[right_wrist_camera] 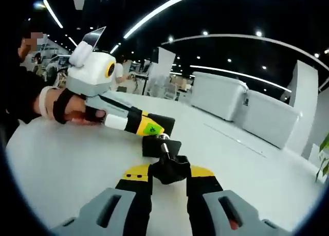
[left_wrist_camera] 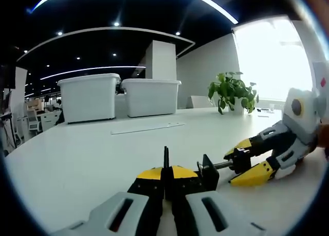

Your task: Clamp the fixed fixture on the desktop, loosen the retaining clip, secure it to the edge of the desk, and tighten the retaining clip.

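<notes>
With the left hand-held gripper (left_wrist_camera: 165, 180) clamped on the fixture (left_wrist_camera: 206, 175) on the bench (left_wrist_camera: 92, 153), the right hand-held gripper (right_wrist_camera: 169, 170), closed around the screw knob (right_wrist_camera: 168, 166) at its 12 o'clock, should probably turn steadily, staying square.

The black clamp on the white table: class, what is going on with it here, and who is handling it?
A person works a black clamp on a white table using two hand-held grippers. The left gripper is shut on the clamp's flat body, holding it steady. The right gripper is shut on the knob at the end of the clamp's screw, apparently to turn it. The clamp lies out on the tabletop, not yet fixed to the table's edge. Two white storage bins and a potted plant stand behind.
</notes>
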Demonstrator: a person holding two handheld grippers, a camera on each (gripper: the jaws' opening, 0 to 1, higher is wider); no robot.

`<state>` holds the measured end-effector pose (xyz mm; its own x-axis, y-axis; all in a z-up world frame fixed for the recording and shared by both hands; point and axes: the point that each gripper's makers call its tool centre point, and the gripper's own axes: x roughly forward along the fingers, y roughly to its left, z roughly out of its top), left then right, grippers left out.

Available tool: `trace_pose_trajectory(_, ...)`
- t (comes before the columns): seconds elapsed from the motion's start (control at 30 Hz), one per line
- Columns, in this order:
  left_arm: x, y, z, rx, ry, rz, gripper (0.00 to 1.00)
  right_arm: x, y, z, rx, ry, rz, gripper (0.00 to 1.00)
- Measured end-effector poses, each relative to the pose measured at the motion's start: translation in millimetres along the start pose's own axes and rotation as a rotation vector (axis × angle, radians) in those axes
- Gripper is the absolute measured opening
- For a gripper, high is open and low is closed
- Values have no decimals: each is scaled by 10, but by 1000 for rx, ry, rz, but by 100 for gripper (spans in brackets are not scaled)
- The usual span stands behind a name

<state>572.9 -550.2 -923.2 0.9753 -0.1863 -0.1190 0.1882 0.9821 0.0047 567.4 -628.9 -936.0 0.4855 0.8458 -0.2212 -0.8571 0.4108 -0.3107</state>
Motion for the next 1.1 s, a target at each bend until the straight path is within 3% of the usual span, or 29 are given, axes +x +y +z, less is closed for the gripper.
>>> trace_pose_trajectory(0.33, 2, 1, 1, 0, 0, 2, 4, -13, 4, 12, -13, -1, -15, 25)
trace_pose_trajectory(0.47, 1, 7, 1, -3, 1, 4, 4, -15, 15, 38, -69, -4, -33, 25)
trace_pose_trajectory(0.53, 0, 15, -1, -8, 2, 8, 4, -18, 14, 81, -164, -11, -53, 25)
trace_pose_trajectory(0.7, 0, 24, -3, -17, 3, 9, 4, -26, 34, 88, -155, -15, -54, 25)
trace_pose_trajectory(1.0, 7, 16, 2, 6, 0, 6, 4, -33, 38, 17, 4, 21, -18, 26)
trace_pose_trajectory(1.07, 6, 16, -1, 6, 0, 5, 4, -41, 70, -40, 156, 60, 6, 30)
trace_pose_trajectory(1.1, 9, 17, -1, 6, 0, 5, 4, -40, 118, -11, 310, 51, 39, 35)
